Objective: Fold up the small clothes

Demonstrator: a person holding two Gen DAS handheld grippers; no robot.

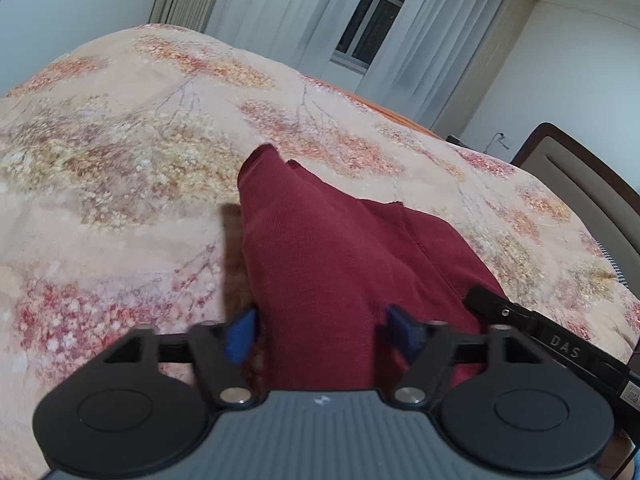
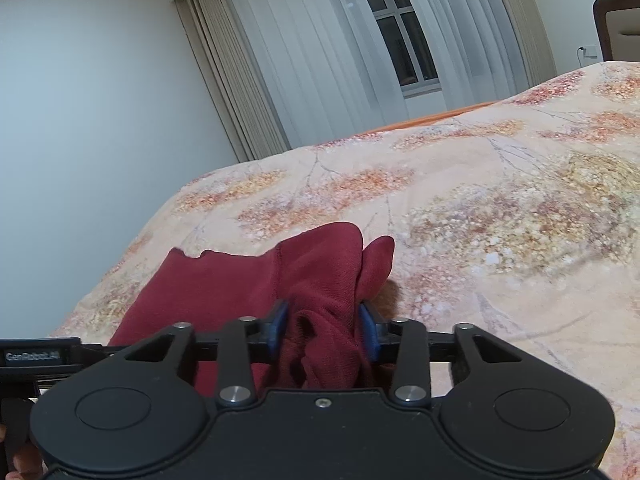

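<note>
Lying across a floral bedspread, a dark red garment fills the centre of the left wrist view, running from the bottom middle of the frame up to two rounded ends near the centre. At the bottom of that frame the left gripper has its blue pads set apart with a thick band of the red cloth between them; whether they actually press on it I cannot tell. At the lower right edge, the black body of the other tool lies against the garment. A curtained window sits at the upper middle and a headboard at the right edge.

In the right wrist view the garment occupies the lower centre, its flat part spreading toward the lower left. The right gripper has bunched, wrinkled red cloth pinched between its blue pads. The bedspread stretches to the right edge.
</note>
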